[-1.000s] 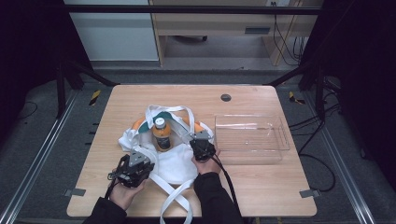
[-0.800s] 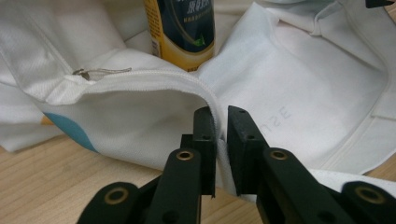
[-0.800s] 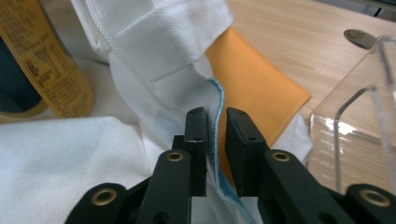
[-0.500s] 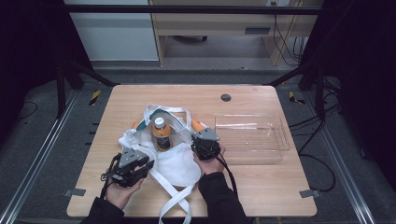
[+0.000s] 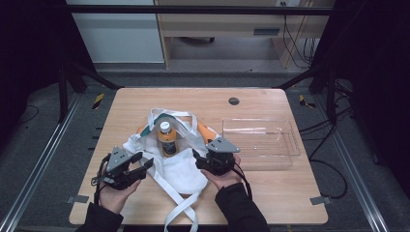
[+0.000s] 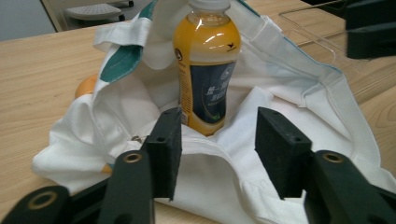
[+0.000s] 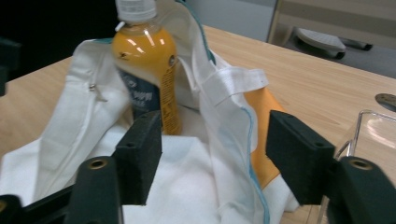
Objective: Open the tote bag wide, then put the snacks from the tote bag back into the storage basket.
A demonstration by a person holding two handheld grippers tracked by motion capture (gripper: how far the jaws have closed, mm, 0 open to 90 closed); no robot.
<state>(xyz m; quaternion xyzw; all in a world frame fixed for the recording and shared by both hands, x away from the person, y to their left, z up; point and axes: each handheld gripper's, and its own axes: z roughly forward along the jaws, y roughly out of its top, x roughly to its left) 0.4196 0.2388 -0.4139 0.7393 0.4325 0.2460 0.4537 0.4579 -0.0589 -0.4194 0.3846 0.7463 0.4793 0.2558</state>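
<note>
Two grippers had just been opening: the left gripper (image 5: 141, 165) and the right gripper (image 5: 199, 160) both stood spread, gripping nothing. Between them the white bag (image 5: 180, 169) lay on the table (image 5: 270, 193). An orange drink bottle (image 5: 167, 139) stood upright in its mouth.

**Open jaws hovering over the bag, bottle standing inside**

The left gripper (image 6: 218, 140) is looking along its two black jaws, which have just been opening and are now standing apart with nothing pressed between the pads. Beyond them a white bag (image 6: 299, 93) is lying crumpled on the wooden table (image 6: 42, 79), its mouth gaping toward the camera. A bottle (image 6: 207, 70) of orange drink is standing upright inside that mouth, its dark label facing the jaws and its pale cap running off the top edge. A teal patch (image 6: 122, 63) is showing on a folded flap at the left. Something orange (image 6: 86, 86) is peeking out behind the bag's left side. A clear tray (image 6: 310, 23) is sitting farther back at the right.
</note>
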